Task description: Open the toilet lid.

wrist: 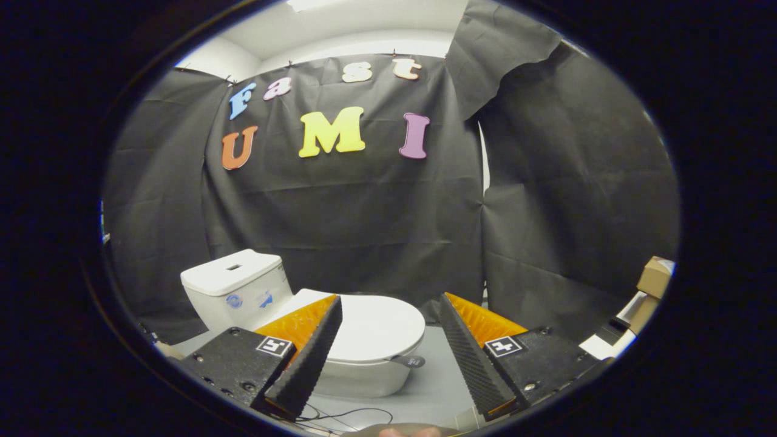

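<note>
Cam rides gripper [388,309], looks fwd and slightly down along its spread fingers, toilet [364,340] just ahead, wall beyond.

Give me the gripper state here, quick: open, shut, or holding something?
Gripper: open, fingers spread wide, holding nothing; the closed toilet lid lies beyond them, untouched.
</note>
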